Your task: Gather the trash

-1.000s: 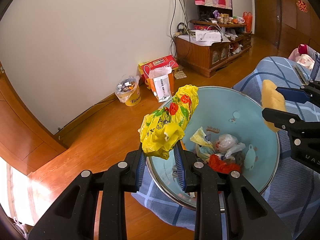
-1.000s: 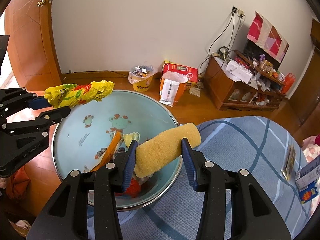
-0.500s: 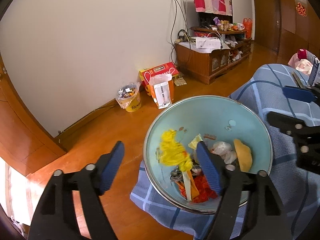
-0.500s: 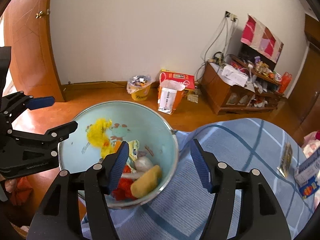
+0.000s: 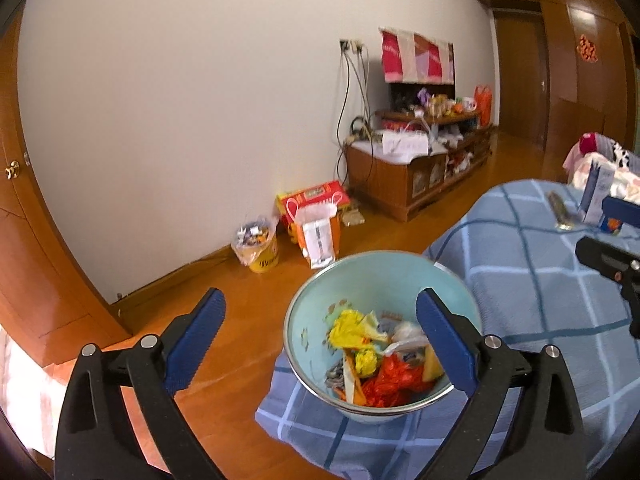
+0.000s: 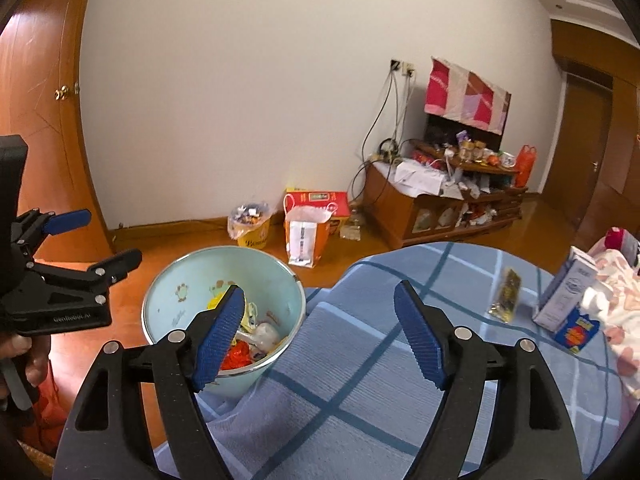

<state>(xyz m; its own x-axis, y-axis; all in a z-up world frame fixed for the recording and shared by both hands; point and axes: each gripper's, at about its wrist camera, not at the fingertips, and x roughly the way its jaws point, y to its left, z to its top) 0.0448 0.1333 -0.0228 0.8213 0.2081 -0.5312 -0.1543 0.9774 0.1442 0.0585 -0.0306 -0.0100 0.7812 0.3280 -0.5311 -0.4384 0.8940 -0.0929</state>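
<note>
Two hand-held grippers show, one per hand. The left hand-held gripper has its jaws opening, already spread wide with nothing between the pads. The right hand-held gripper is opening too, its pads apart and bare.

One pale blue bucket stands just ahead of and below the left hand-held gripper, at the edge of a blue checked bed. The trash lies heaped inside it: a yellow bag, a white bag, red crumpled plastic and some paper, too jumbled to count exactly.

From the right hand-held gripper the bucket sits ahead to its left, partly behind its left finger. This view alone shows the things on the bed to its right clearly: one milk carton, one small blue-and-red pack and one dark sachet. It also shows the left hand-held gripper from the side.

By the far wall both views show one yellow bin, one paper bag and one red box.
</note>
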